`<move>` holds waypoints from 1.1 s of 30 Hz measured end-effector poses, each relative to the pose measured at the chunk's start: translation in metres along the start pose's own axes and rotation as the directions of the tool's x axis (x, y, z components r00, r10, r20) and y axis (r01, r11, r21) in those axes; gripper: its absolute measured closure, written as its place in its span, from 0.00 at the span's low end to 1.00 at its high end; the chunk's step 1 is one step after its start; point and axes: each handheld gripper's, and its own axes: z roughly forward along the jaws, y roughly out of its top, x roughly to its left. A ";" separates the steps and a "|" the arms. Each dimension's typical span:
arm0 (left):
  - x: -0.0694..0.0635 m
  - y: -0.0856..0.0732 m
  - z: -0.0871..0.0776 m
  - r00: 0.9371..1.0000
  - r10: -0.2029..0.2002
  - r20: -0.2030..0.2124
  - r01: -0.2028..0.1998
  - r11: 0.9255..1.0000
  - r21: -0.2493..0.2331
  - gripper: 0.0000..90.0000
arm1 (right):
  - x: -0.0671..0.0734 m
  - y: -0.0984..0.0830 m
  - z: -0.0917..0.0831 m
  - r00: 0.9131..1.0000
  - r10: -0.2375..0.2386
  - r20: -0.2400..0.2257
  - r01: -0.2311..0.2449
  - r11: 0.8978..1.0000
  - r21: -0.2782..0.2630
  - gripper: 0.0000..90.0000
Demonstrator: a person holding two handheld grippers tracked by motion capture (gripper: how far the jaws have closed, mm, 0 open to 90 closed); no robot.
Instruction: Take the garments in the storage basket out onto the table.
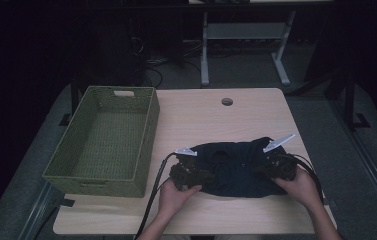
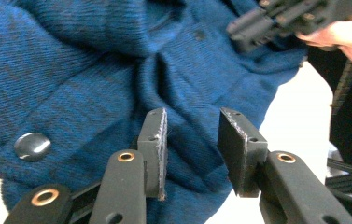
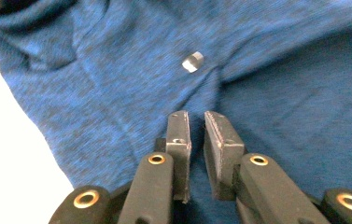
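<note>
Both grippers sit on a rumpled blue knit garment (image 1: 236,167): left gripper (image 2: 192,140) part-open over a fold, right gripper (image 3: 197,140) pinched narrow on cloth; 1 dark button (image 2: 32,145) left.

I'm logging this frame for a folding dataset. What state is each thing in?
blue knit garment: crumpled on the table, not folded flat.
green woven basket: upright, empty.
left hand-held gripper: jaws apart over a fold of the garment.
right hand-held gripper: jaws nearly together, a narrow gap between them, over the garment; whether cloth is pinched, unclear.
table: bare at the far end.
</note>
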 end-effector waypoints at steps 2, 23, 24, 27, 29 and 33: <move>-0.003 0.000 -0.003 1.000 0.000 0.018 0.000 1.000 -0.010 0.69 | -0.004 0.000 -0.004 1.000 0.011 0.024 -0.010 1.000 -0.017 0.88; 0.014 0.008 0.010 0.997 -0.003 -0.073 0.004 1.000 0.016 0.71 | 0.013 -0.003 0.010 0.997 -0.048 -0.059 0.052 0.996 0.072 0.90; 0.015 0.010 0.008 0.997 -0.005 -0.072 0.006 1.000 0.014 0.70 | 0.014 -0.002 0.010 0.997 -0.054 -0.063 0.058 0.996 0.072 0.89; 0.010 0.014 -0.001 0.998 0.001 -0.058 -0.002 1.000 -0.012 0.69 | 0.015 0.000 0.009 0.998 -0.055 -0.041 0.057 0.997 0.051 0.88; 0.004 0.013 -0.004 0.999 0.011 -0.043 -0.012 1.000 -0.021 0.69 | 0.012 0.001 0.003 0.999 -0.036 -0.016 0.036 0.999 0.016 0.88; -0.006 0.008 0.000 1.000 0.026 -0.003 -0.026 1.000 -0.003 0.69 | 0.006 -0.003 -0.001 1.000 -0.016 0.014 0.016 1.000 0.026 0.87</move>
